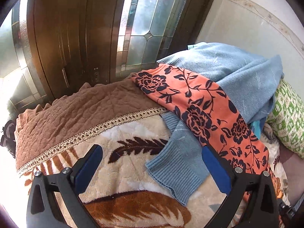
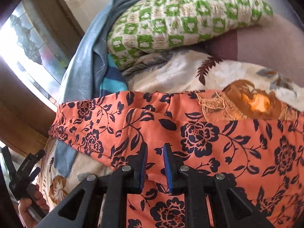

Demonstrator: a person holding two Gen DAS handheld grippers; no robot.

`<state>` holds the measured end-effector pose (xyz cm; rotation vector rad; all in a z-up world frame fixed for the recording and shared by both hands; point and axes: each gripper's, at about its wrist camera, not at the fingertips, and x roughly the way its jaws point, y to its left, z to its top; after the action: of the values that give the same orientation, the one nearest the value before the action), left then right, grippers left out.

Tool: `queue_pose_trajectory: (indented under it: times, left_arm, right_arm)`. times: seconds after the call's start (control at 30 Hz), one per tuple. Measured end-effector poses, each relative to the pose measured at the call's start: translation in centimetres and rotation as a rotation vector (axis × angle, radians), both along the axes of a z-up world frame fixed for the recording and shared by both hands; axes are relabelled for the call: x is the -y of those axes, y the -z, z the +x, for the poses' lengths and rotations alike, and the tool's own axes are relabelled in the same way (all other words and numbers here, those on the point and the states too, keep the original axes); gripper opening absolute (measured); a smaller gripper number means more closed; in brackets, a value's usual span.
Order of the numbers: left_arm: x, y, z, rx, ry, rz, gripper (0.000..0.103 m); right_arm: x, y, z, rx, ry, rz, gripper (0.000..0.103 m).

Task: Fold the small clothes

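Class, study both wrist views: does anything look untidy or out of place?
Yes. The orange floral garment lies draped crookedly across the blue knit sweater, both unfolded and heaped on the blanket beside the green pillow.

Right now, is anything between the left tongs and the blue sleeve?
No. The left tongs stand open around the blue sleeve on the blanket, nothing between. The orange flowered cloth covers the sleeve only farther up.

No text can be read; the left tool (image 2: 26, 172), seen from the right wrist, carries faint white lettering, too small and blurred to make out.
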<state>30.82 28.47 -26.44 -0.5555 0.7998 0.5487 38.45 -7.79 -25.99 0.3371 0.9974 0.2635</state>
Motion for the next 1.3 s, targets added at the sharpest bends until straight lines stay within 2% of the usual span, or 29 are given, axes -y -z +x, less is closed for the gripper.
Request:
queue_pose_trajectory:
  times: [0.07,0.13,0.17,0.2,0.23,0.3,0.4,0.43,0.5,0.6,0.63,0.67,0.7,0.73,0.83,0.93,1.17,1.27,1.3]
  left_arm:
    - [-1.2,0.2,0.1,-0.004,-0.02,-0.014,0.103]
    - [-2.5,0.6,0.2,-0.022,-0.048,-0.02,0.103]
    - [-3.4,0.9,0.3,-0.029,-0.066,-0.028,0.103]
    - [-4.3,1.2,0.3,-0.031,-0.082,-0.041,0.103]
    - [-5.1,1.4,0.2,-0.029,-0.096,-0.058,0.103]
    - [-6.7,1.7,0.1,-0.02,-0.122,-0.085,0.103]
    - [-8.5,1.9,0.0,0.016,-0.118,-0.167,0.103]
    - [-8.8,1.8,-0.1,0.039,-0.118,-0.199,0.103]
    - [-8.9,1.5,-0.2,0.087,-0.122,-0.232,0.103]
    - [-8.4,1.1,0.8,0.14,-0.078,-0.275,0.103]
    - [-8.4,1.2,1.4,0.154,-0.057,-0.303,0.103]
    - [-8.4,1.4,2.0,0.163,-0.044,-0.341,0.103]
    - [-8.6,1.7,2.6,0.177,-0.032,-0.391,0.103]
    - [-8.8,2.2,3.2,0.19,-0.024,-0.452,0.103]
    - [-9.3,3.9,5.0,0.192,-0.017,-0.594,0.103]
    - [-10.1,5.3,6.0,0.218,-0.029,-0.693,0.103]
    - [-11.7,6.4,7.1,0.352,-0.012,-0.824,0.102]
    - [-11.7,6.5,7.5,0.425,0.052,-0.881,0.087]
    - [-11.5,6.8,7.7,0.433,0.066,-0.916,0.077]
  right_arm:
    - [-1.8,1.7,0.8,-0.054,-0.015,0.012,0.02]
    - [-4.2,4.9,2.0,-0.182,-0.027,-0.068,0.02]
    - [-5.0,5.5,2.0,-0.177,-0.023,-0.11,0.02]
    - [-5.2,4.7,1.6,-0.134,-0.015,-0.13,0.02]
    - [-5.4,4.1,1.5,-0.133,-0.03,-0.127,0.022]
    - [-5.1,2.9,0.3,-0.119,-0.067,-0.056,0.022]
    - [-3.4,0.8,-3.6,0.046,-0.094,-0.002,0.022]
    - [-2.7,0.8,-5.0,0.077,-0.103,0.02,0.022]
    - [-1.0,2.1,-6.9,0.066,-0.104,0.06,0.022]
    - [2.9,6.5,-8.7,0.004,-0.028,0.195,0.022]
    - [4.4,8.0,-9.3,0.031,-0.005,0.308,0.02]
    - [5.8,9.7,-9.8,0.076,0.027,0.435,0.018]
    - [6.7,10.6,-9.8,0.063,0.061,0.498,0.014]
    - [7.1,10.8,-9.4,0.047,0.077,0.515,0.008]
    - [6.1,10.1,-9.1,0.073,0.047,0.432,0.009]
    - [5.9,10.1,-9.0,0.081,0.047,0.44,0.009]
    - [6.4,10.7,-9.1,0.085,0.048,0.465,0.009]
    - [6.5,10.8,-9.2,0.088,0.048,0.464,0.009]
    - [6.5,10.8,-9.2,0.089,0.048,0.464,0.009]
